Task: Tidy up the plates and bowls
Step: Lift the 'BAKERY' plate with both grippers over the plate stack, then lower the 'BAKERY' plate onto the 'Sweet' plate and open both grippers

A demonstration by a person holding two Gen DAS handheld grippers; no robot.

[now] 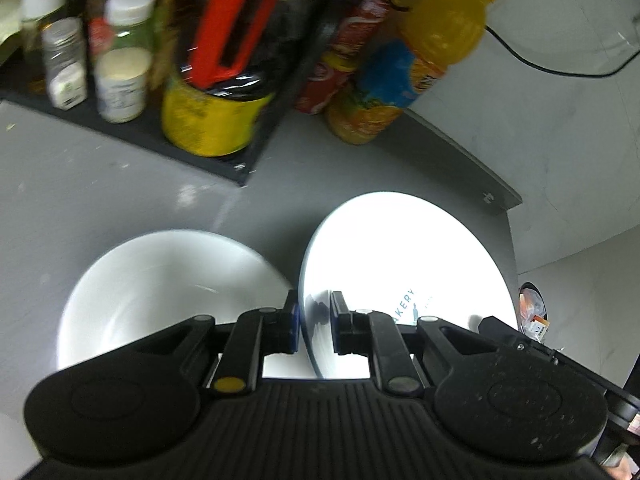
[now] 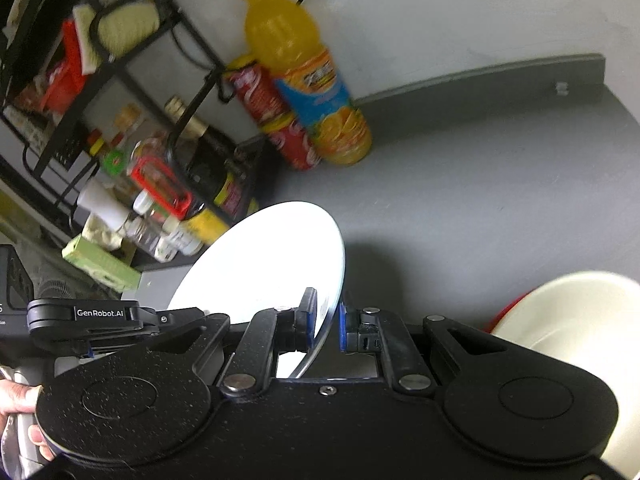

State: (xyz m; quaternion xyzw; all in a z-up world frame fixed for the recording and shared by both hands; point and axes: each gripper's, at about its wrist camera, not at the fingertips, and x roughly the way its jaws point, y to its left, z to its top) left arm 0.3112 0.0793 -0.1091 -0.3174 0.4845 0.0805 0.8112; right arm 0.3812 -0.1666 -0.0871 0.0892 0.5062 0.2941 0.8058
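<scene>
In the left wrist view my left gripper (image 1: 314,320) is shut on the near rim of a white plate (image 1: 400,264) with blue "BAKERY" print, held tilted above the grey counter. A white bowl (image 1: 160,288) sits on the counter just left of it. In the right wrist view my right gripper (image 2: 327,322) is shut on the rim of the same white plate (image 2: 272,256), which tilts up to the left. The left gripper's body (image 2: 92,316) shows at the plate's left side. A cream bowl (image 2: 580,320) with a red one under it sits at lower right.
A black rack (image 1: 224,168) holds jars and sauce bottles (image 1: 124,56). An orange juice bottle (image 2: 308,80) and a red cola bottle (image 2: 276,116) stand against the wall. The counter's edge (image 1: 508,208) is at right. A cable (image 1: 560,68) runs along the wall.
</scene>
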